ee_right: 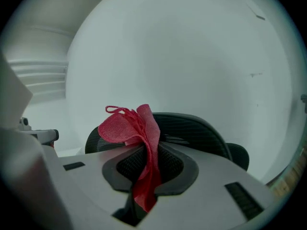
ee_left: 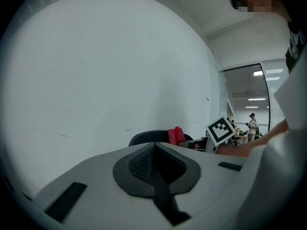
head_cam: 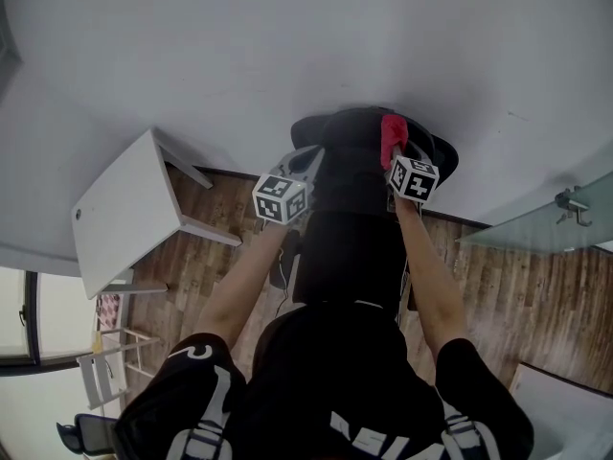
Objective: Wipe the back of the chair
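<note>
**Red cloth (ee_right: 128, 128) pinched, chair back (ee_right: 196, 128) dead ahead**

The right gripper (ee_right: 144, 176) has its jaws clamped on the cloth, which flops up at 12 o'clock. The black mesh chair back sits just beyond it. The left gripper (ee_left: 156, 174) has its jaws pressed together on nothing, over at the chair's 9 o'clock side.

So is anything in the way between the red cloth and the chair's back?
No, nothing visible is in the way. The right hand-held gripper is shut on the red cloth. The black chair back sits straight ahead of it, with only open air between them.
</note>
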Demonstrator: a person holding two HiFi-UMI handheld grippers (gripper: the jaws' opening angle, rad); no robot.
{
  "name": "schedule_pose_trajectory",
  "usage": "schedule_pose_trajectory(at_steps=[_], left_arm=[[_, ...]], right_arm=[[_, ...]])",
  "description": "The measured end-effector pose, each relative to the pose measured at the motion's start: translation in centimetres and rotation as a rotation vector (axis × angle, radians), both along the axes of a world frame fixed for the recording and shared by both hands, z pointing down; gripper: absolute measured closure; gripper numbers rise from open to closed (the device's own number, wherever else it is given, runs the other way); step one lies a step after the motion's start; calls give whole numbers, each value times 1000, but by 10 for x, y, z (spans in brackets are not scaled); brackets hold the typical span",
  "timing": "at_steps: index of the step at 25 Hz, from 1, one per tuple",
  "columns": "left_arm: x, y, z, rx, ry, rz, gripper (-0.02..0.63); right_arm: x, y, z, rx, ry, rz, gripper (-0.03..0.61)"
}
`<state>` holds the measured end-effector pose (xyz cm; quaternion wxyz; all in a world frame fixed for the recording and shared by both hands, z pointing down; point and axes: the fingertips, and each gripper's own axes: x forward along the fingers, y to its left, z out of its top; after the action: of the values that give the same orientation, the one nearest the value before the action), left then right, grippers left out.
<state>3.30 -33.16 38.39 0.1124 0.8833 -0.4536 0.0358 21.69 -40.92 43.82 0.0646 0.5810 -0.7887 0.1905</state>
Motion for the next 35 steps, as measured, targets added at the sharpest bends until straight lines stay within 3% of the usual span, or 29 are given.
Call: schedule_pose_trajectory(at_steps=[7,20,28,35], left_arm=[[11,8,0,-3,-20,30,589],[19,30,-6,4,-20,59,589],[3,36,-9,-5,40,21,589],[-44,39,-1,-17,48,-21,589]], right_arm=[[44,13,-2,14,6,94,505],[85,46,-7,13,-10,166,509],[76,72,-10,28,16,96,508],[24,77,-22,59,5,23,508]])
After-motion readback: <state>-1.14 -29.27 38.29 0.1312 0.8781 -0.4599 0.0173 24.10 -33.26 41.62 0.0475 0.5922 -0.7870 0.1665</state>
